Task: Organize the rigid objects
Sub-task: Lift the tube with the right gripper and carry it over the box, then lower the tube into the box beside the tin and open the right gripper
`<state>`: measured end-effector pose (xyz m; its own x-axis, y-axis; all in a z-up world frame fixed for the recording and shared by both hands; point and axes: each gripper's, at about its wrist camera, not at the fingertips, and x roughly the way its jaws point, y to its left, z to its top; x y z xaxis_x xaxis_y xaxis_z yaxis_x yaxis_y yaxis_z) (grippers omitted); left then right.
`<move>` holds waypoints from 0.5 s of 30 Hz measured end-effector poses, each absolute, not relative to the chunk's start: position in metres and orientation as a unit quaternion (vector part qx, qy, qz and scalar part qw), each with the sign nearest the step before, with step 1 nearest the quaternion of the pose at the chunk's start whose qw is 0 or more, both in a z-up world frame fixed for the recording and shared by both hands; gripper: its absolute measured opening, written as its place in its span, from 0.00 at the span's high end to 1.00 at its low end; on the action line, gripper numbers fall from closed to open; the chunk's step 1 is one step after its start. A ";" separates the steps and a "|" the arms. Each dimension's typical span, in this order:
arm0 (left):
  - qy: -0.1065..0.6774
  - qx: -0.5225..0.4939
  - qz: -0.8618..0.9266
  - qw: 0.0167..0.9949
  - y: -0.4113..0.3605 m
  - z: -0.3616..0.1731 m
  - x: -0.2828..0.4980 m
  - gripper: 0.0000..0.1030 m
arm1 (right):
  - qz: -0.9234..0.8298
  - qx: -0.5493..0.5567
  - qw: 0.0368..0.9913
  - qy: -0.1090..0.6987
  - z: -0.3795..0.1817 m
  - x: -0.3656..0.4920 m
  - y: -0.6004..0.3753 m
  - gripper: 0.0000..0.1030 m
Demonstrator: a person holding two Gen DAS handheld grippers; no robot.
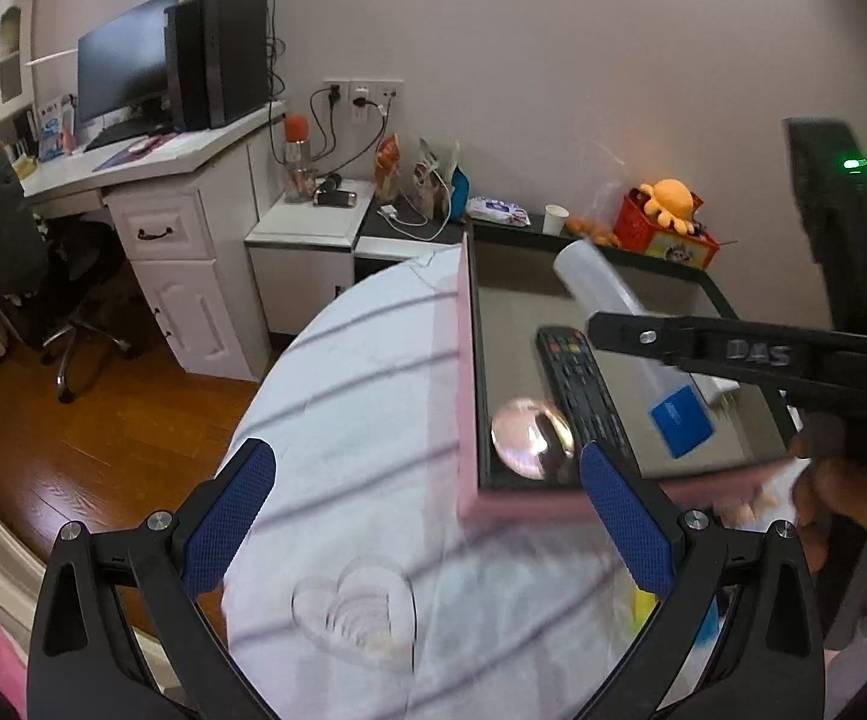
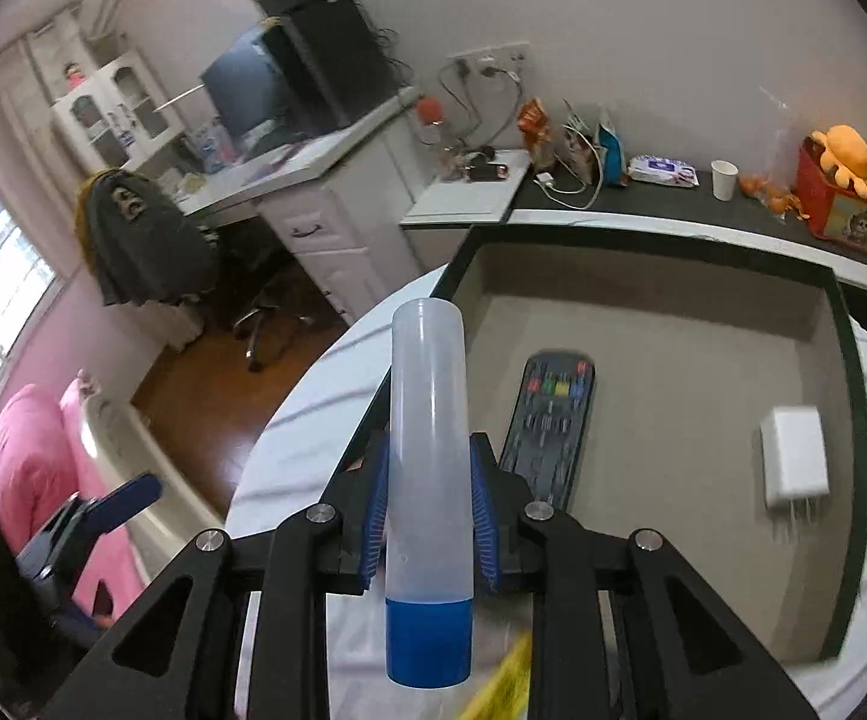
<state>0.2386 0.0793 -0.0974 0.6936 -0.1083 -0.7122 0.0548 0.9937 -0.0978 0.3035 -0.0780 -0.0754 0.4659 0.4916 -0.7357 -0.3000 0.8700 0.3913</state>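
L gripper (image 1: 427, 516) spread wide, empty; R gripper (image 2: 427, 516) clamped, angled down.

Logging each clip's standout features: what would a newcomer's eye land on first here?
First, the translucent plastic tube with a blue cap, clamped between the right gripper's blue pads and held above the pink-sided open box. Inside the box lie a black remote control, a white charger block and a clear glass ball. The left gripper hangs open over the striped white cloth, near a clear heart-shaped dish.

The remote (image 2: 553, 426) lies partly hidden behind the right hand-held gripper (image 2: 427, 522), and a yellow thing (image 2: 508, 678) near the bottom edge is blurred beyond telling
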 end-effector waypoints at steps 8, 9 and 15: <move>0.409 -0.028 0.005 0.912 0.093 -0.120 0.295 0.00 | 0.218 0.115 0.823 0.511 -0.115 0.359 -0.070 0.75; 0.412 -0.028 0.008 0.911 0.094 -0.122 0.298 0.00 | 0.218 0.114 0.820 0.518 -0.122 0.365 -0.067 0.75; 0.426 -0.022 0.010 0.904 0.095 -0.135 0.311 0.00 | 0.210 0.116 0.809 0.537 -0.133 0.382 -0.058 0.75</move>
